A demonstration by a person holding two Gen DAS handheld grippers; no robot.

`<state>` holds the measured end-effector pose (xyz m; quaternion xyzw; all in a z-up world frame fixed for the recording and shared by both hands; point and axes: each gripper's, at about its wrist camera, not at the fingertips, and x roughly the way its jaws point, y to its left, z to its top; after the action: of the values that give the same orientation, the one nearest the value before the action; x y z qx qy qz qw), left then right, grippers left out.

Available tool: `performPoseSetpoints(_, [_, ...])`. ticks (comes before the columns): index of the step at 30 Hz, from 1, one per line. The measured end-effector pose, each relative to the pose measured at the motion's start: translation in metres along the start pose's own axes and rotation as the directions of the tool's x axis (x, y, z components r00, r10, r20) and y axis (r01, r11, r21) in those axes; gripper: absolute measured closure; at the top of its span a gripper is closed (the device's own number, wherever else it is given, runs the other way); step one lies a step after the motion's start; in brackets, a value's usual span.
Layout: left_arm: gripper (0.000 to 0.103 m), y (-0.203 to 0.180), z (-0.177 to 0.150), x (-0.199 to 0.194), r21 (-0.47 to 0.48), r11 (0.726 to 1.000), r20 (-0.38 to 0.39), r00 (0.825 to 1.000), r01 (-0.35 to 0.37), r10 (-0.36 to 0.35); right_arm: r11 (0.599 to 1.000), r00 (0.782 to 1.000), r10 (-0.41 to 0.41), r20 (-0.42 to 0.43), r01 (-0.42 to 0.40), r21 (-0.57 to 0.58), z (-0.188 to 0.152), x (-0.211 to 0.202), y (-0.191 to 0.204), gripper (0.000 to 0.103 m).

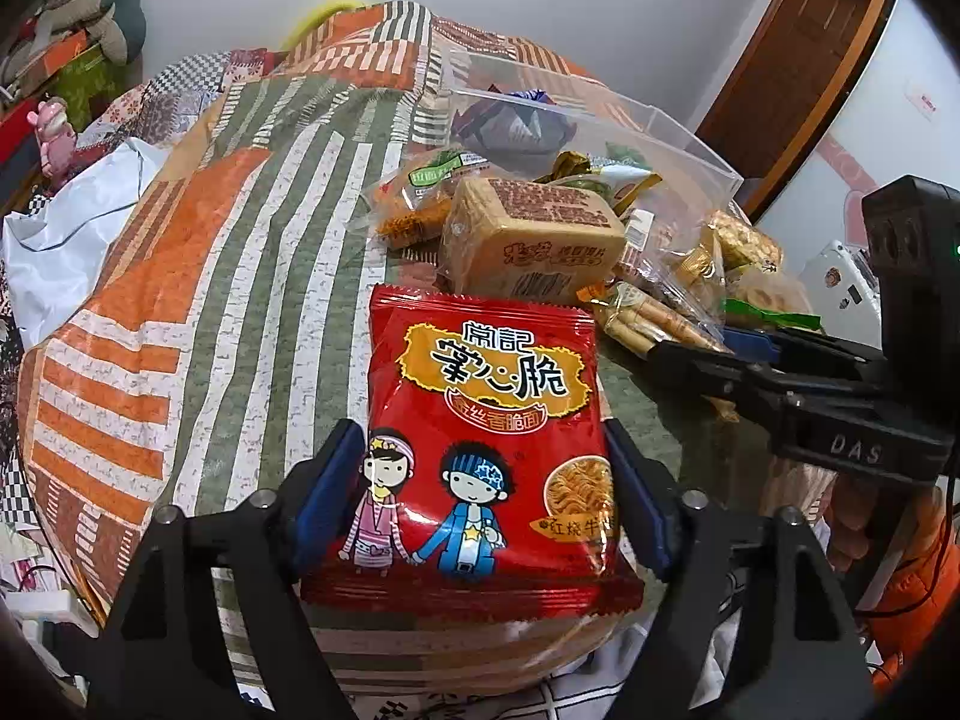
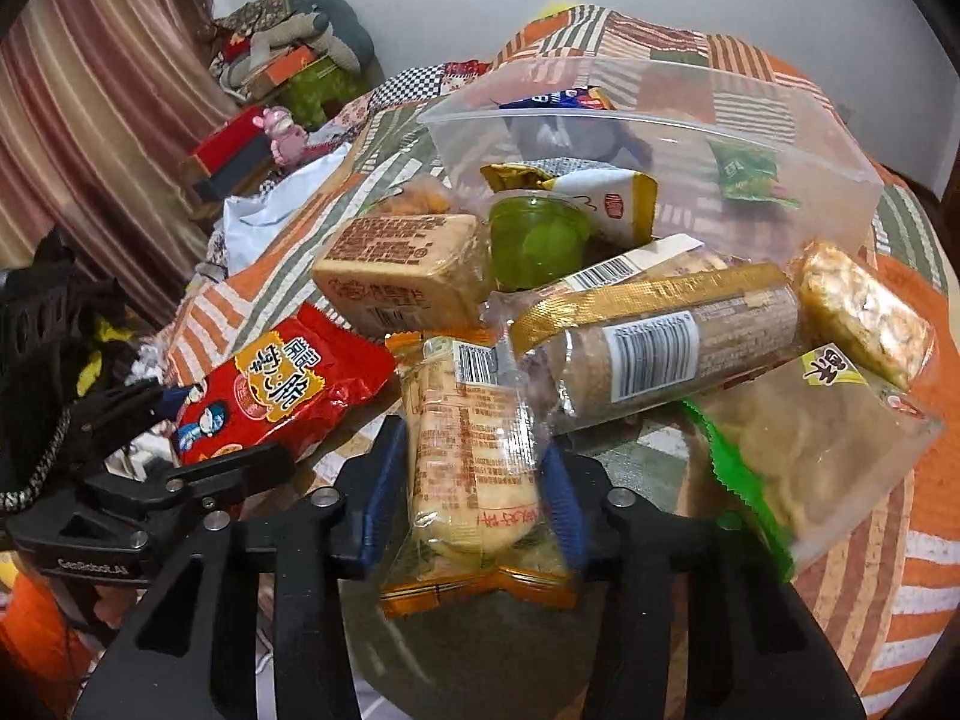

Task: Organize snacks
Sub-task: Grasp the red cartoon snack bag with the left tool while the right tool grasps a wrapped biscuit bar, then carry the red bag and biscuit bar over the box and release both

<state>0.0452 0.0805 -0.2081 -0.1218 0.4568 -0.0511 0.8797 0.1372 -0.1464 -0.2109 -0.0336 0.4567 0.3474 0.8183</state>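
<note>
My left gripper is shut on a red noodle-snack packet, held above the patterned quilt; the packet also shows in the right wrist view. My right gripper is shut on a clear rice-cracker packet with orange ends. A pile of snacks lies ahead: a tan cake block, a green jelly cup, a gold-ended biscuit roll and a green-edged chip bag. A clear plastic box behind them holds a few packets.
The snacks lie on an orange, green and white striped quilt. A white bag and a pink toy lie at the left. Boxes and cushions stand by the wall. A wooden door frame is at the right.
</note>
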Motion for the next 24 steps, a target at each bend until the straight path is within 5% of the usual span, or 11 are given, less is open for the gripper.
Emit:
performPoseSetpoints(11, [0.037, -0.013, 0.005, -0.022, 0.023, 1.0, 0.062, 0.998, -0.018, 0.017, 0.998, 0.998, 0.059, 0.034, -0.059, -0.001, -0.002, -0.021, 0.007, 0.069])
performPoseSetpoints(24, [0.037, -0.031, 0.033, -0.064, 0.042, 0.999, 0.193, 0.981, -0.012, 0.003, 0.998, 0.979, 0.046, 0.198, -0.036, -0.055, 0.016, -0.071, 0.015, 0.069])
